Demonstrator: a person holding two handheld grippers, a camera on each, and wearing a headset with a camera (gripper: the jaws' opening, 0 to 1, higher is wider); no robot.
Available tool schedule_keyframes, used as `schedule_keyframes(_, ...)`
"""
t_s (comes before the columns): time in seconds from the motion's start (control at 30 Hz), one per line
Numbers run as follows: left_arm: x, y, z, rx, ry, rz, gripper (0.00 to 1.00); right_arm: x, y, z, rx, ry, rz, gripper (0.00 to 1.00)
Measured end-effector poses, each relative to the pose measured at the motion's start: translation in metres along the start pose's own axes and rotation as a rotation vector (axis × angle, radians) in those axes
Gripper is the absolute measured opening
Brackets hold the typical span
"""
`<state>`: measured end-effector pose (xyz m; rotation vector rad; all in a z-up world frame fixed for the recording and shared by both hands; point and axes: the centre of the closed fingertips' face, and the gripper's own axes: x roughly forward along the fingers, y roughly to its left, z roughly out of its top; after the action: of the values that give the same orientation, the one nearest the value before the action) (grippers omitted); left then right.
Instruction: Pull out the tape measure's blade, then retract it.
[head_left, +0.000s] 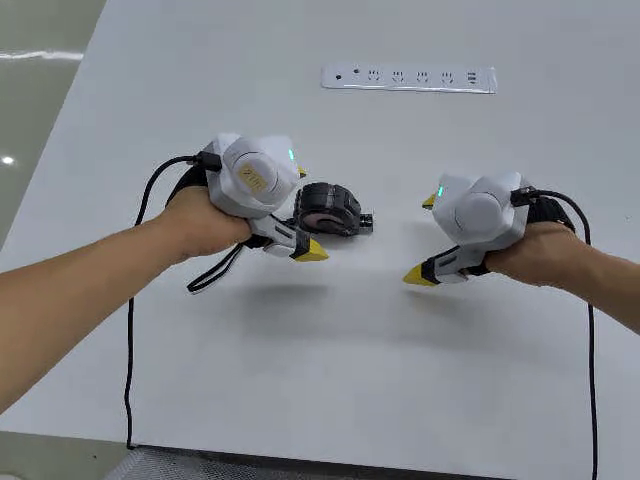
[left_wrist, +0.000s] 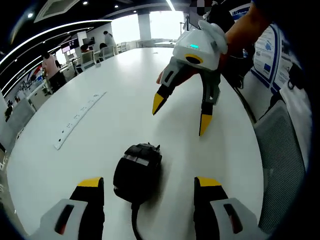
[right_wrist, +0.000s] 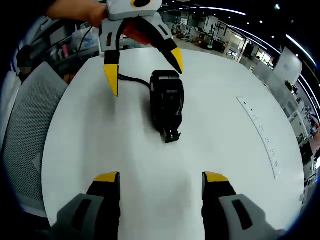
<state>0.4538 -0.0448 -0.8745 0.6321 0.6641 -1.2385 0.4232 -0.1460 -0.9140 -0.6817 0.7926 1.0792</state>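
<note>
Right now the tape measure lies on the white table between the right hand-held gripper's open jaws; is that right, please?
No: the tape measure lies on the white table between the open jaws of the left hand-held gripper, as the left gripper view shows.

Your left gripper (head_left: 306, 212) and right gripper (head_left: 424, 238) have rounded white shells, yellow-tipped jaws and a small green light (head_left: 291, 154) on each. Black cables (head_left: 130, 330) run from both, and a black strap loop (head_left: 215, 272) hangs by your left wrist.
</note>
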Motion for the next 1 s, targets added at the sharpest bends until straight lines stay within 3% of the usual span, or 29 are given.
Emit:
schedule_keyframes(0.5,0.011,0.004,0.003,0.063,0.011,-0.043,0.6,0.017,-0.006,0.025,-0.113,-0.013,0.038,0.59)
schedule_keyframes(1.0,0.018,0.01,0.004,0.106,0.027,-0.067,0.49,0.036,-0.008,0.044,-0.171,-0.033,0.087,0.5)
